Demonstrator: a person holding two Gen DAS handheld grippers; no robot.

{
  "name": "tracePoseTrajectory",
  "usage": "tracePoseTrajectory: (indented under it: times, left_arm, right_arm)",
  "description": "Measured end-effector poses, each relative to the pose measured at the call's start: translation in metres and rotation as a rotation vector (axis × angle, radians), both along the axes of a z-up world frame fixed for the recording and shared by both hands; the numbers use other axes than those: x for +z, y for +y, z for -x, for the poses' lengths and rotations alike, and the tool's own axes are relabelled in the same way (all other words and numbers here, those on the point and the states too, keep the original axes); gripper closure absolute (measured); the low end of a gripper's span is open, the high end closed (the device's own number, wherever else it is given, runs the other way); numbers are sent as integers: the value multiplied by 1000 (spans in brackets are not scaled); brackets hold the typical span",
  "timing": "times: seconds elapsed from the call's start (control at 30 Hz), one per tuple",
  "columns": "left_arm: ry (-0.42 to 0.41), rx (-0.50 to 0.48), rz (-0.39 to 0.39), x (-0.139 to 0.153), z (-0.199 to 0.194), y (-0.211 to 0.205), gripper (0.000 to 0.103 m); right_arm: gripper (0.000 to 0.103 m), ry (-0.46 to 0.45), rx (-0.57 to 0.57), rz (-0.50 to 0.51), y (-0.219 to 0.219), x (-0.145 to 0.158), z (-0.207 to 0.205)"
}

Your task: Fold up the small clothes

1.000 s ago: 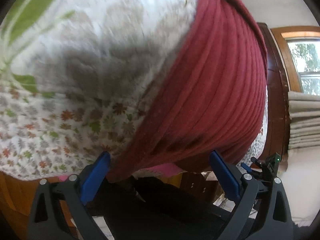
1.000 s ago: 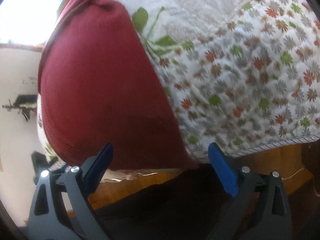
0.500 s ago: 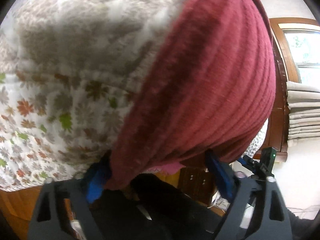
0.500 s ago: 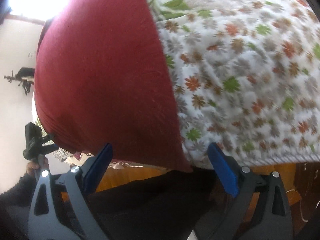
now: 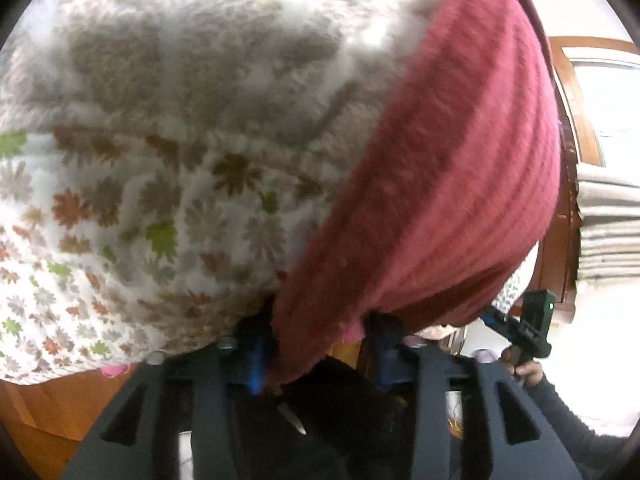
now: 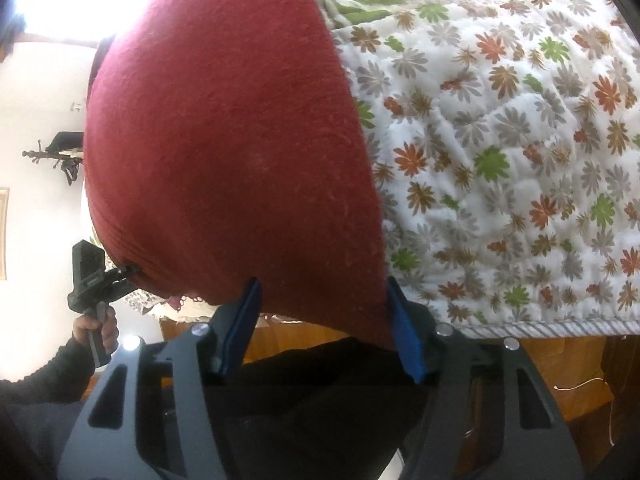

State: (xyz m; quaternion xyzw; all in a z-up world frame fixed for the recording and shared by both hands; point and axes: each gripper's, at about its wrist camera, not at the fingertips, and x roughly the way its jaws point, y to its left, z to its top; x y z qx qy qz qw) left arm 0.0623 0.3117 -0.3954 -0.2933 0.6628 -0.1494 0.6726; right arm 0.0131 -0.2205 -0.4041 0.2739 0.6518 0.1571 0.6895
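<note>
Maroon knit garment (image 6: 232, 152) lies between each hand-held gripper's fingers.

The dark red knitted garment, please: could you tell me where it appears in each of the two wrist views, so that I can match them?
Left wrist view: the dark red knitted garment fills the right half, its near edge between the left gripper jaws.
Right wrist view: it fills the left and centre, its edge between the right gripper jaws.
Shared landmark: the white quilted bedspread with a leaf print under the garment.
</note>
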Motion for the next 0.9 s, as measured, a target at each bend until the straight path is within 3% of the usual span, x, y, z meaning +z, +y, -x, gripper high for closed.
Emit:
tracePoseTrajectory:
  times: [0.07, 0.13, 0.2, 0.27, 0.33, 0.37, 0.5, 0.63, 0.7, 0.73, 0.77, 0.83, 0.9]
  left_arm:
    - [3, 3, 1, -2, -5, -2, 41]
    - [8, -13, -23, -2, -9, -5, 41]
    - [12, -36, -30, 3, -9, -8, 58]
    - [5, -75, -33, 11, -9, -9, 86]
    - [0, -91, -26, 16, -8, -7, 91]
    - [0, -90, -21, 18, -7, -4, 91]
    - [9, -51, -18, 15, -8, 10, 91]
    - [39, -27, -18, 5, -17, 11, 69]
    - [44, -29, -26, -1, -18, 17, 65]
    - [44, -32, -31, 0, -20, 17, 66]
    - [42, -38, -33, 1, -23, 19, 81]
    - [43, -43, -33, 5, -26, 18, 95]
    - [42, -33, -27, 10, -26, 21, 97]
  right_arm:
    - [36, 8, -2, 0, 10, -10, -4]
    - [36, 24, 6, 5, 13, -13, -7]
    - [37, 27, 22, -8, 16, -7, -7]
    - [49, 20, 39, -21, 17, 0, -4]
    - [58, 34, 23, -52, 10, 0, 0]
    - [62, 42, 14, -72, 9, 0, 1]
    - [62, 37, 12, -91, 18, -1, 1]
    - [55, 68, 10, -69, 31, -16, 1]
    - [55, 83, 11, -64, 36, -21, 8]
    - [58, 90, 12, -61, 38, -23, 7]
    - [73, 94, 11, -68, 39, -22, 7]
    - [96, 106, 14, -88, 41, -18, 7]
    - [96, 100, 24, -99, 44, -10, 11]
